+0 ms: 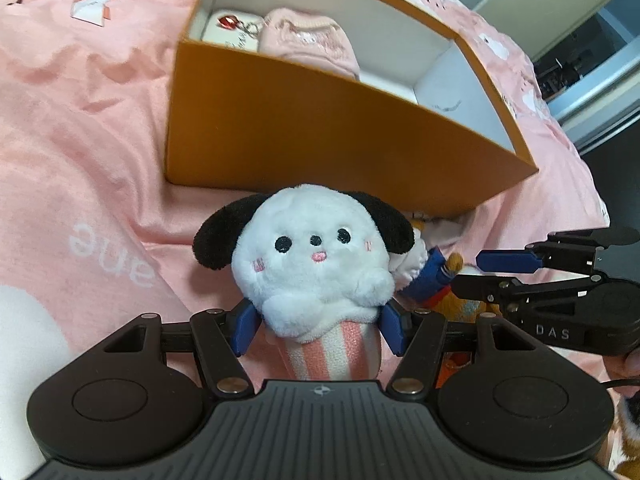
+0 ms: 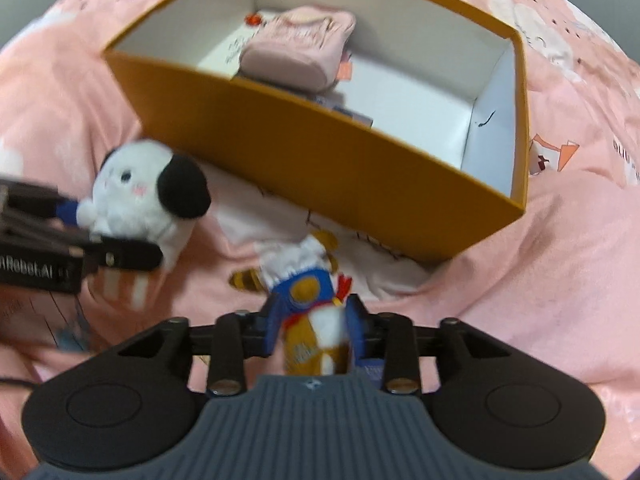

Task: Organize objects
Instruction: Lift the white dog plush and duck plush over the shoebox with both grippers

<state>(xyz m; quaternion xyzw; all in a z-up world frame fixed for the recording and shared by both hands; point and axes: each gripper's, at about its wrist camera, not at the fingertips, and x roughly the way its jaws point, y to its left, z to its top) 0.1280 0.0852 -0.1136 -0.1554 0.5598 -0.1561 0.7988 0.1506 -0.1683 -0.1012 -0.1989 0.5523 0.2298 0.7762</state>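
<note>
My left gripper [image 1: 318, 330] is shut on a white plush puppy [image 1: 316, 256] with black ears and a pink-striped cup base, held upright in front of the orange box [image 1: 320, 136]. My right gripper [image 2: 314, 330] is shut on an orange plush figure [image 2: 310, 308] in a blue and white outfit, just before the box's near wall [image 2: 340, 160]. The puppy [image 2: 140, 188] and the left gripper show at the left of the right wrist view. The right gripper [image 1: 472, 270] shows at the right of the left wrist view. Inside the box lie a pink pouch [image 2: 300, 50] and a white card [image 1: 228, 28].
The box stands open on a pink printed bedspread [image 1: 80, 140] that is soft and wrinkled. The right half of the box floor [image 2: 420, 92] is bare white. The bed's edge and a dark room lie at the far right [image 1: 600, 80].
</note>
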